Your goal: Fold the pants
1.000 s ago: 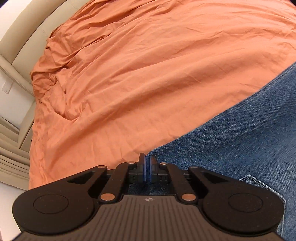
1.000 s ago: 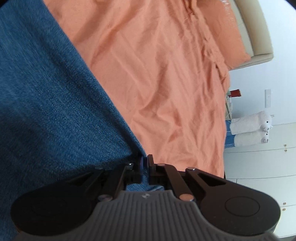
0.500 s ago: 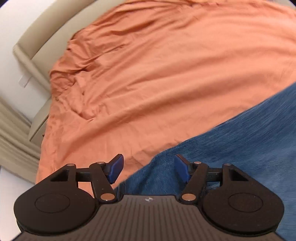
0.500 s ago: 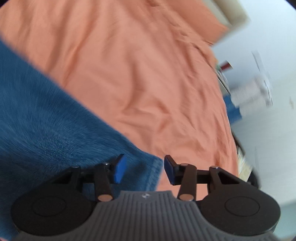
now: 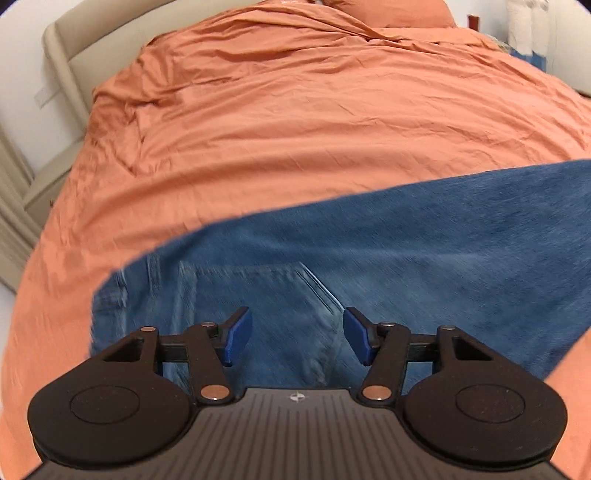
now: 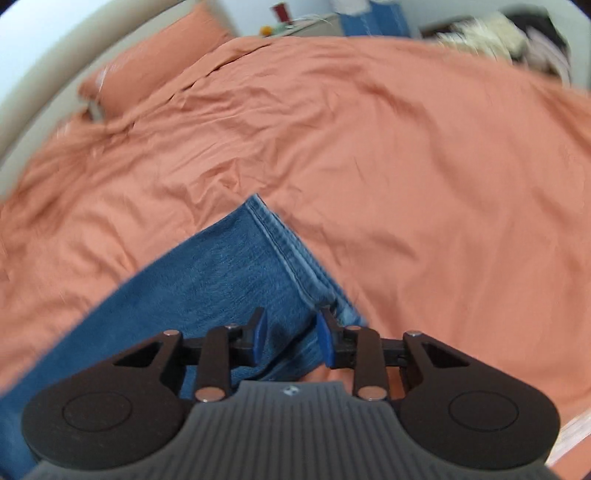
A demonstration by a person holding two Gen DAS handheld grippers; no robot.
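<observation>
Blue denim pants [image 5: 369, 258] lie flat on an orange bedsheet [image 5: 295, 129]. In the left wrist view I see the waist end with a back pocket [image 5: 251, 295]. My left gripper [image 5: 297, 336] is open and empty, held above the pocket area. In the right wrist view the hem end of a pant leg [image 6: 288, 251] lies on the sheet [image 6: 406, 184]. My right gripper [image 6: 290, 334] is open and empty, just above the hem corner.
A beige bed frame [image 5: 62, 55] runs along the left side. An orange pillow [image 6: 155, 70] lies at the head of the bed. A bedside surface with small items [image 6: 295, 26] and blurred clutter [image 6: 517, 33] stand beyond the bed.
Both grippers were shut on the denim edge a second ago; both have opened, let go and pulled back and up, so more of the pants shows.
</observation>
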